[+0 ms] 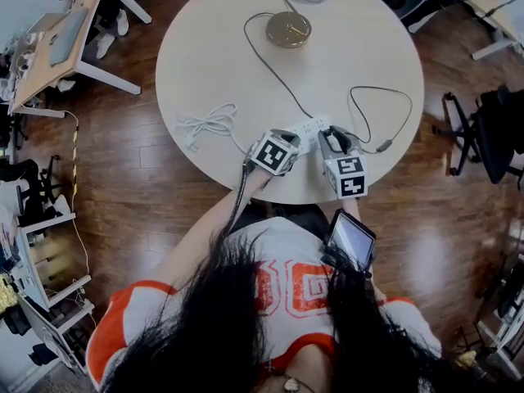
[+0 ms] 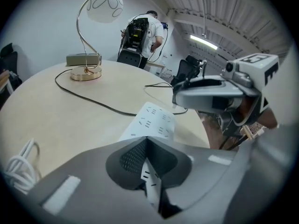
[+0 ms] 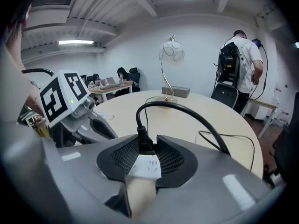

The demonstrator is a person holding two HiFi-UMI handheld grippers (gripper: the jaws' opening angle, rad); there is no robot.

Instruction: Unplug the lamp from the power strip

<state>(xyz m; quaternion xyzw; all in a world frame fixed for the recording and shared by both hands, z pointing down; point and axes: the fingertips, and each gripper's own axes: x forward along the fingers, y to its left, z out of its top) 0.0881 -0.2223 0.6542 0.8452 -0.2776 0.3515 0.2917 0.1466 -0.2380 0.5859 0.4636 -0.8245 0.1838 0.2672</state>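
Observation:
The white power strip (image 1: 314,126) lies near the front edge of the round table (image 1: 205,56). My left gripper (image 1: 296,140) is shut on the strip's near end (image 2: 153,119), whose thin edge runs down between the jaws. My right gripper (image 1: 333,140) is shut on a black plug (image 3: 141,140) that stands right above the strip (image 3: 147,166). I cannot tell whether its prongs still sit in the socket. The plug's black cord (image 3: 187,113) arches up and off to the right. The lamp (image 1: 288,28), gold base and white globe shade, stands at the table's far side.
A coiled white cable (image 1: 205,124) lies left of the strip. The black cord loops over the table on the right (image 1: 385,97). A person with a backpack (image 3: 238,55) stands beyond the table. Desks and office chairs (image 1: 491,129) ring it on the wooden floor.

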